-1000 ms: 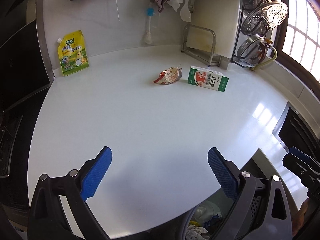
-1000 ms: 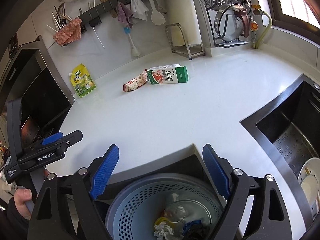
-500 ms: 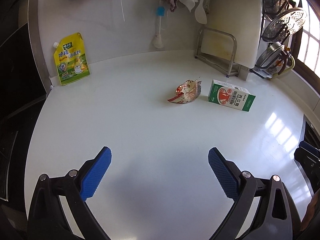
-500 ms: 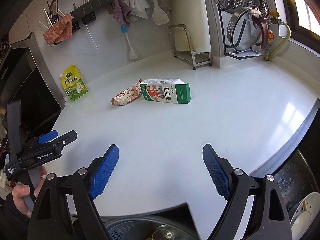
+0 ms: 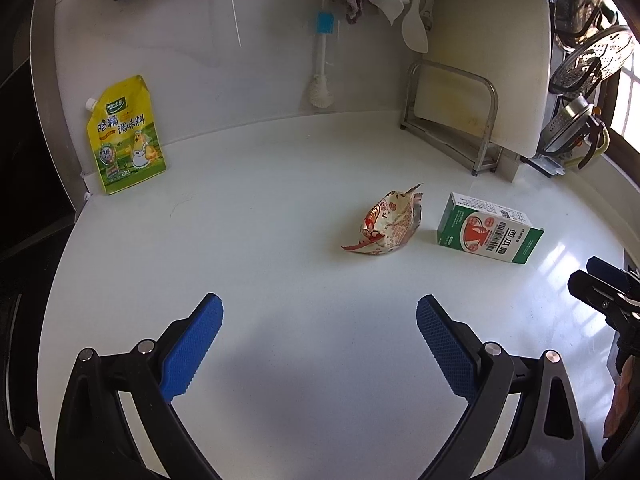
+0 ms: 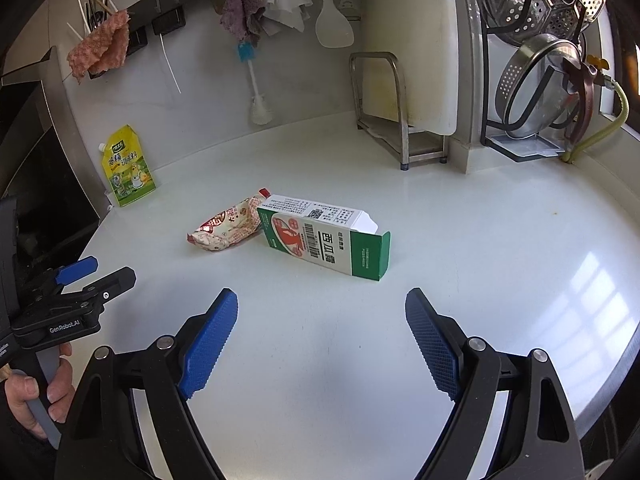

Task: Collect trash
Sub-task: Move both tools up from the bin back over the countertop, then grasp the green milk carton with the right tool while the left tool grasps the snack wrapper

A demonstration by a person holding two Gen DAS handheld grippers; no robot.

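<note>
A crumpled red-and-white snack wrapper (image 5: 390,222) lies on the white counter (image 5: 260,272), with a green-and-white carton (image 5: 490,234) on its side just right of it. In the right wrist view the wrapper (image 6: 226,229) touches the carton (image 6: 326,242), whose open flap end faces right. My left gripper (image 5: 319,330) is open and empty, short of the wrapper. My right gripper (image 6: 322,326) is open and empty, short of the carton. Each gripper shows at the edge of the other's view.
A yellow seasoning pouch (image 5: 125,136) leans on the back wall at the left. A metal stand (image 5: 452,120) with a cutting board and a rack of strainers (image 6: 540,72) stand at the back right. Cloths and utensils hang on the wall rail (image 6: 248,4).
Both grippers have moved forward over the counter toward the wrapper and carton. The bin below the counter edge has dropped out of both views. Both stay open.
</note>
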